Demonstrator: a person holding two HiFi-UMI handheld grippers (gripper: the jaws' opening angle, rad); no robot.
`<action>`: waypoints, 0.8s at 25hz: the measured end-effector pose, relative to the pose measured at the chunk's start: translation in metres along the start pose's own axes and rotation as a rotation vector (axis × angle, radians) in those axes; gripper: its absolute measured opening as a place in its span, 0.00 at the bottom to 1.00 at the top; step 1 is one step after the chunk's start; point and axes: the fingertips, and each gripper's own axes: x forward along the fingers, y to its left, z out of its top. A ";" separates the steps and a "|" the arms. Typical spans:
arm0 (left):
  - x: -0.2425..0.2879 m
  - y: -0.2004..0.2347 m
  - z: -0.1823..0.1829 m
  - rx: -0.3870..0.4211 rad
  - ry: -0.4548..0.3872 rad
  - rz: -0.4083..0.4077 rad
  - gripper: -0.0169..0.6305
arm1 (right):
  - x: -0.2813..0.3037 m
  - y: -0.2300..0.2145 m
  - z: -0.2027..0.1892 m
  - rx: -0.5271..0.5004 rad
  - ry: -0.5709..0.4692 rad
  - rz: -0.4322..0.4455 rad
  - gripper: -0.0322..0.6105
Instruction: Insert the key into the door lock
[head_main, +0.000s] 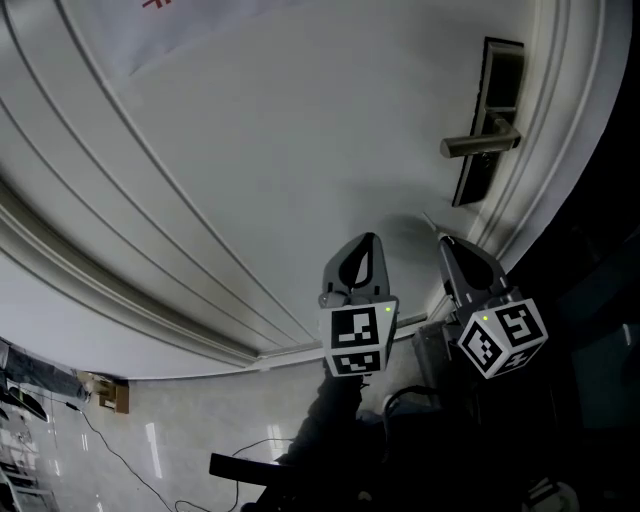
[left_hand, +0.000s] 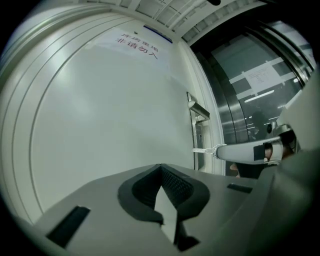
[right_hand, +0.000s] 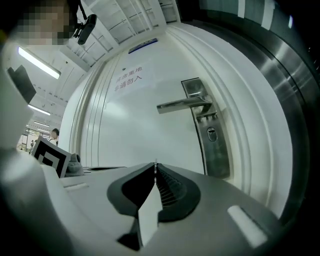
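Key (head_main: 432, 223) is pinched in the right gripper (head_main: 448, 245). Its blade pokes out past the tips, below the lock plate (head_main: 490, 120) in head view and clear of it. In right gripper view the key (right_hand: 155, 165) is edge-on, just a thin sliver at the tips. The keyhole (right_hand: 211, 133), mid-way down the lock plate (right_hand: 209, 142), sits up & right of it, so not lined up and not in. In left gripper view the key (left_hand: 204, 149) shows as a pale flat blade sticking out of the right gripper (left_hand: 240, 151) and level w/ the lower part of the lock plate (left_hand: 198, 135). The gap to the plate can't be judged there.

Hard to see:
- The key's head is buried between the pads, only the blade shows.
- In head view the lock plate is dark & foreshortened, and the keyhole can't be picked out.
- The door handle (head_main: 480, 145) crosses the plate's upper half.
- Red lettering on the sign (right_hand: 127, 80), up & left of the plate, is too small to read.

Right gripper (right_hand: 155, 165): jaws clamped tight on the key, no gap btwn them. It touches nothing else.

Left gripper (head_main: 368, 245): jaws closed tip to tip w/ nothing held. Left gripper view shows only bare door (left_hand: 100, 115) past the left gripper (left_hand: 161, 167) tips. It sits farther from the lock plate than the right one, below & left of it, off the door.
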 end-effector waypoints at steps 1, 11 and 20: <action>0.000 0.001 0.003 0.010 -0.009 0.013 0.03 | 0.003 0.000 0.001 -0.002 -0.004 0.008 0.07; -0.004 0.004 0.031 -0.003 -0.066 0.093 0.03 | 0.022 0.008 0.015 -0.005 -0.041 0.020 0.07; 0.011 -0.001 0.031 -0.001 -0.043 0.047 0.03 | 0.024 -0.002 0.023 -0.012 -0.051 -0.024 0.07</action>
